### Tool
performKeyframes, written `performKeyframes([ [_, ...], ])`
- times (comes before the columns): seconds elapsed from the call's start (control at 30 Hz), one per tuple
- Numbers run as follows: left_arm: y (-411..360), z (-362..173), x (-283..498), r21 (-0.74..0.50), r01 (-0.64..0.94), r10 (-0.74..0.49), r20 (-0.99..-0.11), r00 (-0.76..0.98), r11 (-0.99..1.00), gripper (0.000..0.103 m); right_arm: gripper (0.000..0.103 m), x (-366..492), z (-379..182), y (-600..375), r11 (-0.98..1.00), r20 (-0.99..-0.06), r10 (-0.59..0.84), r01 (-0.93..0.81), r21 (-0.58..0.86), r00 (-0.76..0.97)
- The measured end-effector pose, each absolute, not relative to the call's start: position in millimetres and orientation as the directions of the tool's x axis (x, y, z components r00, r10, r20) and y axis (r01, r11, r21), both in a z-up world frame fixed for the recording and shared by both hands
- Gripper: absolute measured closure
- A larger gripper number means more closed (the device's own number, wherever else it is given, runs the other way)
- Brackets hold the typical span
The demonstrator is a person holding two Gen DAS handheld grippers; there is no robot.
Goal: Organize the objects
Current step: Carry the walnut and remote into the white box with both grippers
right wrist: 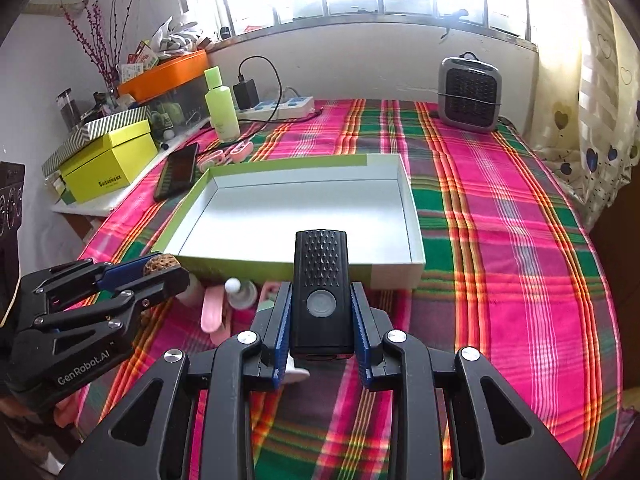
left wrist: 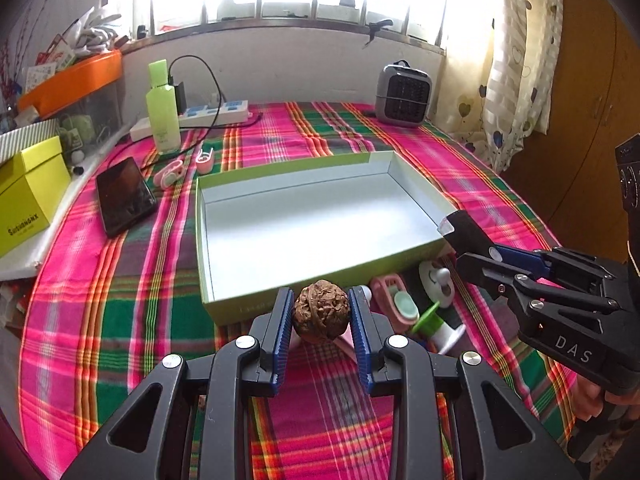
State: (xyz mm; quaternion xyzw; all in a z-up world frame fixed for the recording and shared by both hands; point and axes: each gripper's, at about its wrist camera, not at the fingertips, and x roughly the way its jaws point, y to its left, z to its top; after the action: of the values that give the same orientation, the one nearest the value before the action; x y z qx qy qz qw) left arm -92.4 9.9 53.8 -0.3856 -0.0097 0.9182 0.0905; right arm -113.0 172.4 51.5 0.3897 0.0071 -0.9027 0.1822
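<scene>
Both tools are clamped: left gripper (left wrist: 322, 312) pinches a walnut (left wrist: 321, 311) across its middle, right gripper (right wrist: 322, 312) grips a black flashlight (right wrist: 322, 292) by its flanks. Walnut looks light, hard and rollable; flashlight rigid, ribbed. At twelve o'clock beyond lies the empty tray (left wrist: 208, 240).

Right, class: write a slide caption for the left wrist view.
Left gripper clamps a walnut before the empty green box.

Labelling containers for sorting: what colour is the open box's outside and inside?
The box is lime green outside, white inside; the right wrist view shows it best.
</scene>
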Motion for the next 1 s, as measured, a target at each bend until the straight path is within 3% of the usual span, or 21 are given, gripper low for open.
performKeyframes([
  [0.43, -5.9, 61.9, -136.3, -0.119, -0.128, 0.175, -0.693, -0.700, -0.985, 0.077, 0.075, -149.3, 55.0, 160.3, -0.928, -0.710, -0.340, 0.344, 0.145, -0.617],
  [1.0, -33.1, 39.6, -202.9, -0.122, -0.041, 0.119, -0.748, -0.653, -0.992, 0.077, 0.075, -208.8, 38.3, 131.4, -0.920, -0.767, -0.336, 0.365, 0.142, -0.547],
])
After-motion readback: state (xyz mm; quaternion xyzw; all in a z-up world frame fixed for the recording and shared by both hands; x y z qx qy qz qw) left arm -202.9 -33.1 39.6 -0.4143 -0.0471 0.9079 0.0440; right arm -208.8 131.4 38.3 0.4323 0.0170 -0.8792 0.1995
